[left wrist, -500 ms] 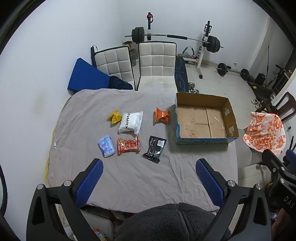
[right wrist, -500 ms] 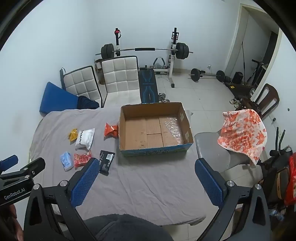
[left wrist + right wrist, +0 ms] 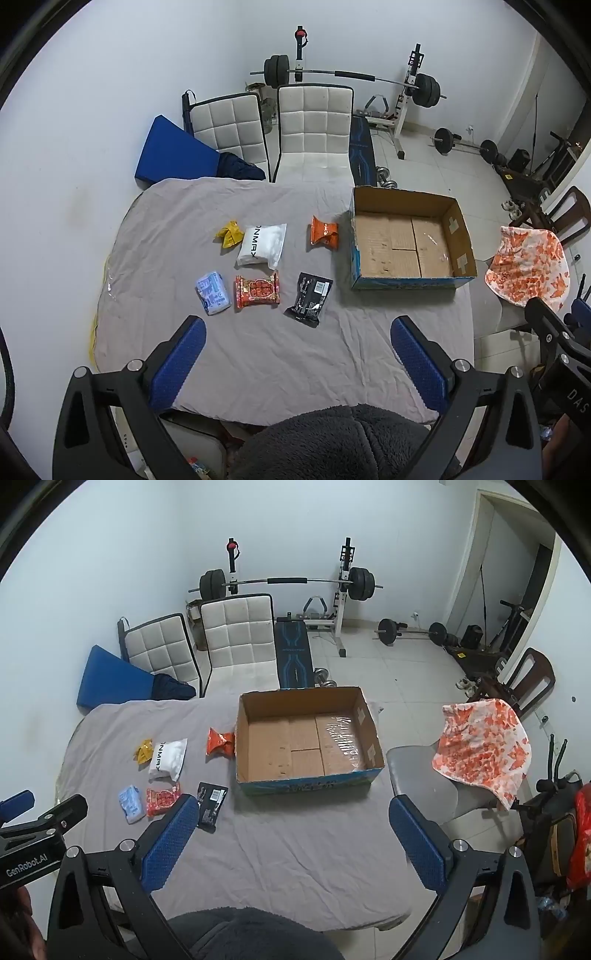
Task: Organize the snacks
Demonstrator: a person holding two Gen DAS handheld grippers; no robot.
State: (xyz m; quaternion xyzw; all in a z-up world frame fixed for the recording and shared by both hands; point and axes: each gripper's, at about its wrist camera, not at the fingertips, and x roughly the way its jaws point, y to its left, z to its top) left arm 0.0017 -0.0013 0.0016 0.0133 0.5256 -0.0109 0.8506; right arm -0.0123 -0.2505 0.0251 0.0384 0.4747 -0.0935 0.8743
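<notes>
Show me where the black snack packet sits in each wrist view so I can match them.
Left wrist: black snack packet lies centre, right of the red packet.
Right wrist: black snack packet lies lower left, partly behind a blue finger pad.
Shared landmark: the cardboard box, to its right.

Six snack packets [image 3: 256,291], one cardboard box [image 3: 406,286], two white chairs [image 3: 314,122].

Black gripper frames with silver screws, blue textured fingers [image 3: 177,363], dark fleece sleeve [image 3: 332,439].
</notes>
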